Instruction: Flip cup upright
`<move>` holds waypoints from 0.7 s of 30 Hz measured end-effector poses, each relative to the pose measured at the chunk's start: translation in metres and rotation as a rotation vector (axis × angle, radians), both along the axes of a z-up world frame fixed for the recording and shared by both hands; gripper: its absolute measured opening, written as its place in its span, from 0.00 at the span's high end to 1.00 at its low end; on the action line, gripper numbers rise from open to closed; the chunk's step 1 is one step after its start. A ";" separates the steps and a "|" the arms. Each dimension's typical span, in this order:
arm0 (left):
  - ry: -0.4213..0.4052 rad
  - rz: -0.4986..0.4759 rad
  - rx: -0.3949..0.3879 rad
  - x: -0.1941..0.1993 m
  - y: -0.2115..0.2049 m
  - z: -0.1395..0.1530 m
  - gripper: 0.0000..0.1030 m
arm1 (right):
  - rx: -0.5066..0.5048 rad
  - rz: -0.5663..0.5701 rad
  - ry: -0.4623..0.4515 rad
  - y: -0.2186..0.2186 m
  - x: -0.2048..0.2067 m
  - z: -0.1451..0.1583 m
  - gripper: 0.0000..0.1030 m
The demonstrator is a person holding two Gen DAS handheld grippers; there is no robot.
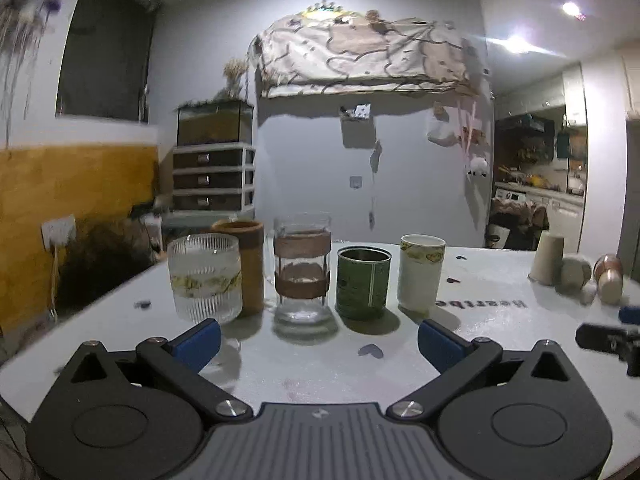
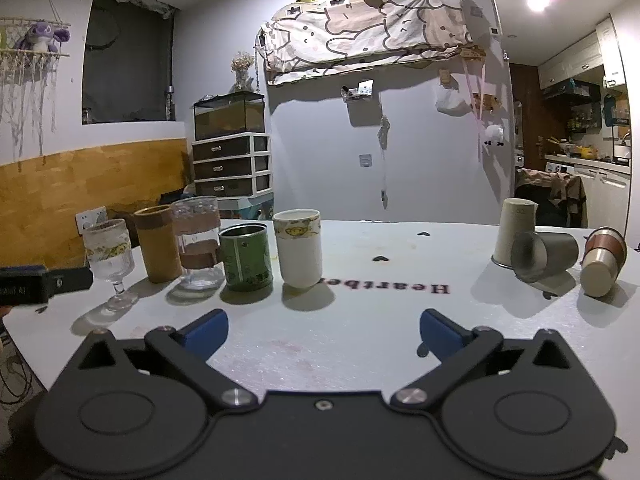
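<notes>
We look along a white counter point(image 2: 360, 320) with both grippers held low over its near edge. On the left, five vessels stand upright in a row, mouths up: a ribbed stemmed glass point(image 2: 109, 256), a tan cardboard tube point(image 2: 158, 244), a clear glass with brown bands point(image 2: 198, 240) that looks empty, a green tin point(image 2: 245, 258) with its open top showing a dark inside, and a white cup point(image 2: 299, 246) with a patterned rim. We cannot see what the others hold. On the right, a beige cup point(image 2: 513, 234) stands mouth down. Touching its front, a grey cup point(image 2: 546, 256) lies on its side, long axis roughly level, mouth facing left and toward us. Just beside it a copper-banded cup point(image 2: 602, 266) lies tilted, pale base toward us. The left gripper point(image 1: 319, 340) has its jaws spread wide on nothing; the right gripper point(image 2: 323, 330) likewise gapes empty.
</notes>
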State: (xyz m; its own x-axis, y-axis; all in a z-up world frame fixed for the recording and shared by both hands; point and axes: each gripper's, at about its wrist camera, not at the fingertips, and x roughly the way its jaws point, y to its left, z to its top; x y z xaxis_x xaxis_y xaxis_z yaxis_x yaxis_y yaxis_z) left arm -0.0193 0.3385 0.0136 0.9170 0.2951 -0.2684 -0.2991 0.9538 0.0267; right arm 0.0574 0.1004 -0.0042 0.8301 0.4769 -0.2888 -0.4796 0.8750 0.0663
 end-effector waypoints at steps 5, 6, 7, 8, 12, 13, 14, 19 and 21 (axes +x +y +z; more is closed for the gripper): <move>-0.005 -0.030 0.002 -0.002 -0.012 -0.005 0.00 | -0.006 -0.015 0.011 -0.001 0.001 -0.002 0.00; -0.001 -0.036 0.001 -0.002 -0.014 -0.006 0.00 | -0.006 -0.016 0.012 -0.001 0.002 -0.003 0.00; 0.005 -0.040 0.002 -0.001 -0.016 -0.007 0.00 | -0.008 -0.018 0.012 -0.001 0.002 -0.003 0.00; 0.011 -0.040 0.003 0.000 -0.017 -0.009 0.00 | -0.010 -0.019 0.012 -0.002 0.002 -0.002 0.00; 0.029 -0.030 -0.002 0.002 -0.018 -0.012 0.00 | -0.012 -0.024 0.008 -0.004 0.001 -0.003 0.00; 0.032 -0.026 -0.003 0.003 -0.018 -0.012 0.00 | -0.011 -0.025 0.009 -0.005 0.001 -0.003 0.00; 0.034 -0.025 -0.004 0.003 -0.017 -0.013 0.00 | -0.010 -0.027 0.010 -0.005 0.001 -0.003 0.00; 0.037 -0.016 -0.010 0.001 -0.016 -0.013 0.00 | -0.008 -0.029 0.013 -0.005 0.001 -0.004 0.00; 0.040 -0.015 -0.013 0.001 -0.016 -0.013 0.00 | -0.009 -0.029 0.011 -0.005 0.001 -0.004 0.00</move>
